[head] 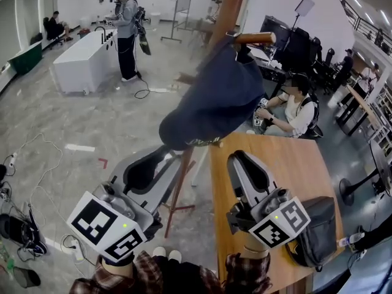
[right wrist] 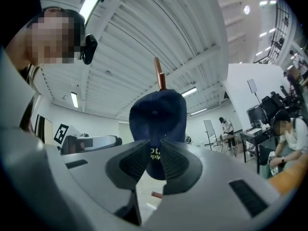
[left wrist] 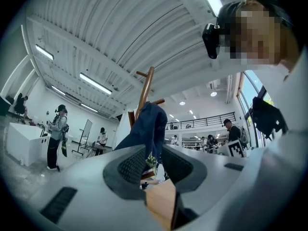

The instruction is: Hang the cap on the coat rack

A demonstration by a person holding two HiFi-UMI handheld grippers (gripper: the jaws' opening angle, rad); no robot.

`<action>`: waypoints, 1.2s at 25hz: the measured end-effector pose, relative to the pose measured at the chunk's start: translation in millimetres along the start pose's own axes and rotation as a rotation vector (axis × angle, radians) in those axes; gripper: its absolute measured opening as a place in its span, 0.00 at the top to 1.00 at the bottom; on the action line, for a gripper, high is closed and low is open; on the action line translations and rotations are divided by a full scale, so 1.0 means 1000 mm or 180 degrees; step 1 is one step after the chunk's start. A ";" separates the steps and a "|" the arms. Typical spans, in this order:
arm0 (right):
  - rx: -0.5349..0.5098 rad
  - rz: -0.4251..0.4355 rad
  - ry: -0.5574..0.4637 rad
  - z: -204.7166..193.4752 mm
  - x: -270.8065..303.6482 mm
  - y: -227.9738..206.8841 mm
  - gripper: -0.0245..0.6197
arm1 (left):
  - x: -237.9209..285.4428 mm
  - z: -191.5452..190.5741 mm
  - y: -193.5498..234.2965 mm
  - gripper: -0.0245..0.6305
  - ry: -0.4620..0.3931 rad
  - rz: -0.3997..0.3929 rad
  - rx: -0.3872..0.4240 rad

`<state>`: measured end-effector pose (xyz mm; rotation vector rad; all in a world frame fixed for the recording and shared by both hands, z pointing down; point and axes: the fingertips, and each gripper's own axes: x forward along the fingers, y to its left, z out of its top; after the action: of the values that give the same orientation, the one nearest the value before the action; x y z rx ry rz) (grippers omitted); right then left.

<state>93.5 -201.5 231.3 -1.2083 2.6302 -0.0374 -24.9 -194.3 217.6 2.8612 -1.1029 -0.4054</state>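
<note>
shoes [head: 166,253]: white toes | left of shoes: left gripper [head: 153,162], pale grey shell, black lining; left marker cube [head: 104,225], white with black squares, small green light | right of shoes: right gripper [head: 244,164], same grey shell; right marker cube [head: 282,223], alike | either side of shoes: sleeves [head: 131,275], red-and-dark plaid | pads [right wrist: 134,162]: black, ribbed

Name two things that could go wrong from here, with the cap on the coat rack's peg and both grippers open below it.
1. The cap hangs from just one short peg, most of it drooping to one side; a knock to the coat rack might slide it off.
2. The left gripper sits close under the cap's lower edge; lifting it could snag the cap.
</note>
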 end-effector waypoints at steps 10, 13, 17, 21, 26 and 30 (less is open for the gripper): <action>-0.0071 0.0083 0.0529 -0.083 -0.005 0.047 0.92 | -0.012 -0.081 -0.029 0.83 0.0459 -0.0174 -0.0254; -0.0008 0.0035 0.0524 -0.090 -0.009 0.046 0.94 | -0.017 -0.095 -0.027 0.92 0.0546 -0.0123 -0.0260; 0.0012 -0.0033 0.0539 -0.093 -0.015 0.041 0.94 | -0.024 -0.108 -0.024 0.95 0.0620 -0.0097 -0.0329; 0.0027 -0.0040 0.0609 -0.099 -0.017 0.042 0.95 | -0.026 -0.115 -0.022 0.95 0.0664 -0.0081 -0.0353; 0.0040 -0.0027 0.0642 -0.103 -0.015 0.044 0.95 | -0.027 -0.116 -0.022 0.95 0.0677 -0.0109 -0.0350; 0.0041 -0.0028 0.0644 -0.104 -0.013 0.044 0.95 | -0.026 -0.116 -0.022 0.95 0.0693 -0.0130 -0.0332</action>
<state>44.7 -170.5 328.9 -1.2730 2.7913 -0.1872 1.0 -166.3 332.6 2.7597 -0.9577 -0.1431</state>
